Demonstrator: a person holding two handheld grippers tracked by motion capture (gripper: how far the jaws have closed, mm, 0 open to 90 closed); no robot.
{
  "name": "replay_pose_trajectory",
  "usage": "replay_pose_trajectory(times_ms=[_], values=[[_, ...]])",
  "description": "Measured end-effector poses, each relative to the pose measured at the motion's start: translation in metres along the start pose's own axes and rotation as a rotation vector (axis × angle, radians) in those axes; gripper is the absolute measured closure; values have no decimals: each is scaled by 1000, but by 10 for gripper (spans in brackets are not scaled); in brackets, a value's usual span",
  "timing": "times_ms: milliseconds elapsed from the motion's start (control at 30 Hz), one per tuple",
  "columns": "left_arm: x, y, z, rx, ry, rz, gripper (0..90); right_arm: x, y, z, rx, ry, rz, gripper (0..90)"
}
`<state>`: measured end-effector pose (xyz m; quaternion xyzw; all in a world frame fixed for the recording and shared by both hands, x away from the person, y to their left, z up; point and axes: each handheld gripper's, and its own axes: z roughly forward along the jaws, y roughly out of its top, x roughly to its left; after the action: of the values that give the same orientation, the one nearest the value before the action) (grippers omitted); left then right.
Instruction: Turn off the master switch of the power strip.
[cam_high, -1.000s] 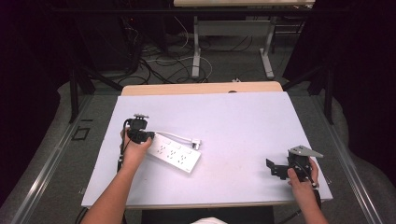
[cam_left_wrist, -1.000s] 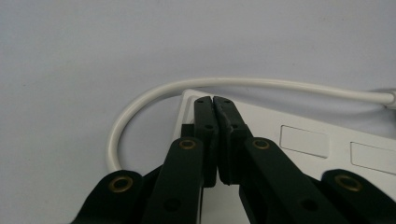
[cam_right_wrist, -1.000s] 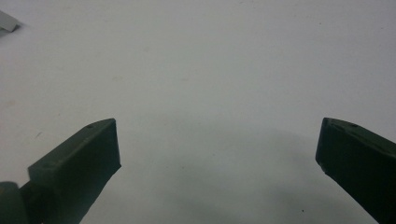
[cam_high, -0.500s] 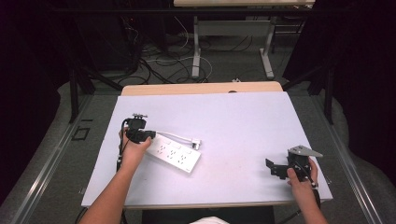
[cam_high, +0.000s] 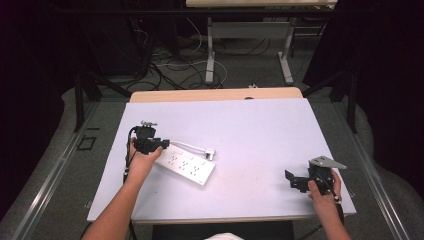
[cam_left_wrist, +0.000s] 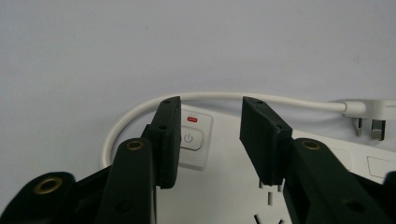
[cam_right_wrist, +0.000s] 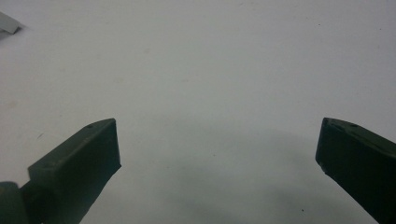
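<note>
My left gripper (cam_left_wrist: 210, 135) hangs over the power strip (cam_high: 186, 164) at the desk's (cam_high: 250, 130) left, jaws just opening, apparently touching nothing; my right gripper (cam_right_wrist: 217, 149) gapes wide.

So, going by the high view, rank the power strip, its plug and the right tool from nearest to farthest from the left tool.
1. Power strip: its switch end lies right under the left tool, at the table's left.
2. Plug: at the end of the white cable, just beyond the strip's far edge.
3. Right tool: far across, near the table's right front corner.
</note>
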<state>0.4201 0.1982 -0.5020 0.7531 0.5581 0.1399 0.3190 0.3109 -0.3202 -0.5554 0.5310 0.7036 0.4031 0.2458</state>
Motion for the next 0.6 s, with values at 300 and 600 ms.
replay_pose_trajectory(times_ms=[300, 600], values=[[-3, -2, -3, -32, -3, 26, 532, 1, 1, -1, 0, -3, -5, 0], [-8, -2, -6, -49, 19, 55, 413, 2, 1, -1, -2, 0, -6, 0]])
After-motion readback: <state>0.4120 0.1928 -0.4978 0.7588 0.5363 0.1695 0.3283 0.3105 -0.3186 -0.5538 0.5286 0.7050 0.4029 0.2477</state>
